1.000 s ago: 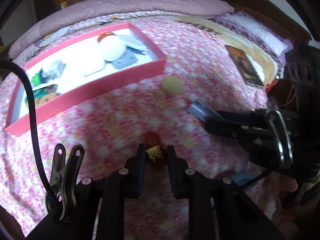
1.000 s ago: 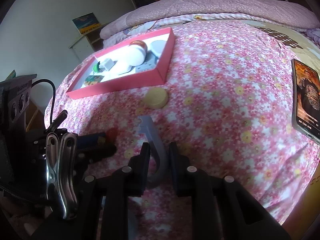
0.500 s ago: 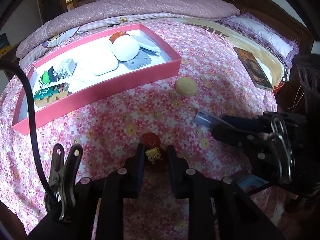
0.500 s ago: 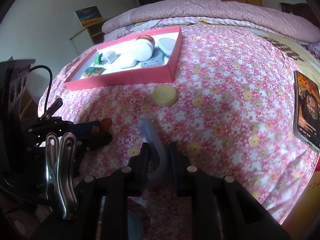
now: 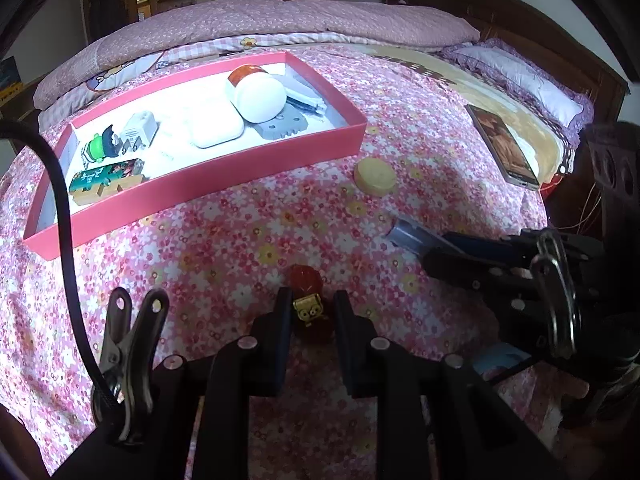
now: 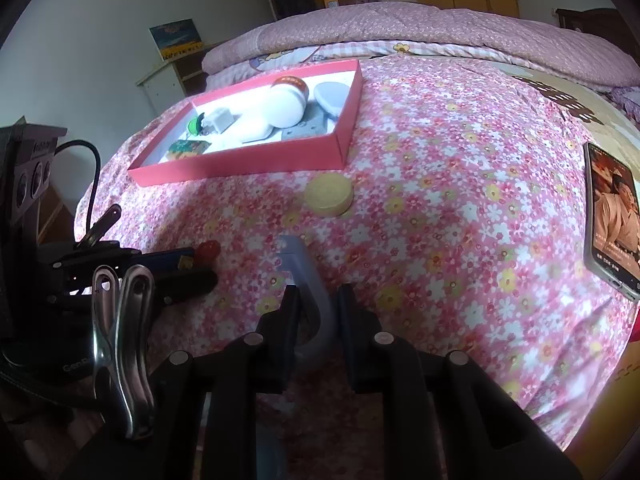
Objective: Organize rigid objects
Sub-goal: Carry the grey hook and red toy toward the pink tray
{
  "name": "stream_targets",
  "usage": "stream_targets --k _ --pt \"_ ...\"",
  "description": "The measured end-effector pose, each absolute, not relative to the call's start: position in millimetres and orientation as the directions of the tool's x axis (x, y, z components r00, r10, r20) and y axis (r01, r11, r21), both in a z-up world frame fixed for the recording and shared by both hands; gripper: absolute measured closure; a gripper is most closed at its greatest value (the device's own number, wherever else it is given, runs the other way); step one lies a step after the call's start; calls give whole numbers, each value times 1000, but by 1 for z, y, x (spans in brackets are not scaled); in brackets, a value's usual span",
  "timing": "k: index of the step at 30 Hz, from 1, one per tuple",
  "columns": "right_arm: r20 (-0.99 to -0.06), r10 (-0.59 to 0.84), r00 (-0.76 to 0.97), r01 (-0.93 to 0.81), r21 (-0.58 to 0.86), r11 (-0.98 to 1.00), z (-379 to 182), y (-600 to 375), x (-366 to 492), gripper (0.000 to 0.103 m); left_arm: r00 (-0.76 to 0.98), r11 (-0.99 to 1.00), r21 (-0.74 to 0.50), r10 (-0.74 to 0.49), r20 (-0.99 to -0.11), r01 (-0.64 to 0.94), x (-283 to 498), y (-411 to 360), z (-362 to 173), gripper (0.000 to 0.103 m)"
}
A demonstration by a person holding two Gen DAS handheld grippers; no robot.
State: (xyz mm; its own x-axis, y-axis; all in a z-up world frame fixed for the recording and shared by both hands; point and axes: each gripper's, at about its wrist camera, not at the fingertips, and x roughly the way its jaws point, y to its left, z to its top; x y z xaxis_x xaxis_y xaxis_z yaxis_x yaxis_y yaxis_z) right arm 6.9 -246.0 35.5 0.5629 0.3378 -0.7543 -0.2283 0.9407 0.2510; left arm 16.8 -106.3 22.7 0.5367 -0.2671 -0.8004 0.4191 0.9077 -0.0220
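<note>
My left gripper (image 5: 308,304) is shut on a small red toy (image 5: 306,280) with a gold front, held just above the flowered bedspread. My right gripper (image 6: 318,296) is shut on a curved grey-blue plastic piece (image 6: 304,272) that sticks out past its tips; the same piece (image 5: 408,236) shows at the right of the left wrist view. Further back lies a pink tray (image 5: 200,184) with a white jar (image 5: 260,94), a white case, a charger, a green toy and other small items. A yellow round lid (image 5: 375,176) lies on the bedspread beside the tray's near right corner.
A phone (image 6: 612,216) lies on the bed at the right. A folded pink quilt (image 6: 400,28) runs along the far side, and a pillow (image 5: 520,76) sits by the dark headboard. A black cable (image 5: 60,200) crosses the left of the left wrist view.
Both views have shifted a little, so the tray and lid now sit further right and closer in frame. Each gripper keeps its hold on its object.
</note>
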Motion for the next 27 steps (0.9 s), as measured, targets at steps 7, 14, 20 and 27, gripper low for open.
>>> stream_targets --k 7,14,20,27 --pt "-747 368 554 -211 301 930 37 -249 9 83 561 923 -31 -260 -786 384 16 -95 30 82" --pt "-740 394 544 -223 325 919 42 -243 10 83 595 938 -39 -250 -764 343 15 -81 39 82" --pt "-731 413 544 -241 336 911 51 -234 11 83 616 948 -51 -244 -749 314 14 -69 44 82" --pt "-729 424 536 -251 342 906 55 -228 12 83 635 957 -63 -235 -736 282 12 -54 48 82"
